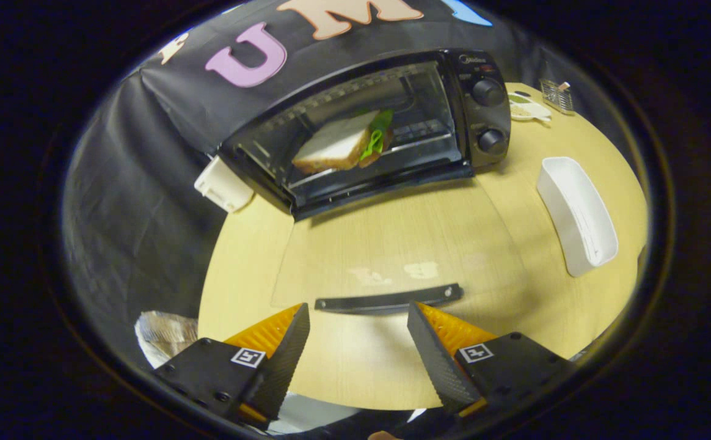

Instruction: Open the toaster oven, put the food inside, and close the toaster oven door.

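Observation:
A black toaster oven (484, 79) stands at the back of the round wooden table (245, 256). Its glass door (404, 238) is folded down flat toward me, and the dark door handle (389, 299) lies just ahead of my fingertips. Inside, a sandwich (337, 146) of white bread with green lettuce rests on the rack. My gripper (358, 311) is open, with nothing between its fingers, which sit just short of the handle on either side of its left part.
An empty white oblong dish (575, 214) lies to the right of the door. A white plastic piece (221, 183) sits by the oven's left corner. A small plate (529, 110) and a wire holder (557, 95) stand behind the oven's right side. Crumpled foil (166, 333) lies beyond the table's left edge.

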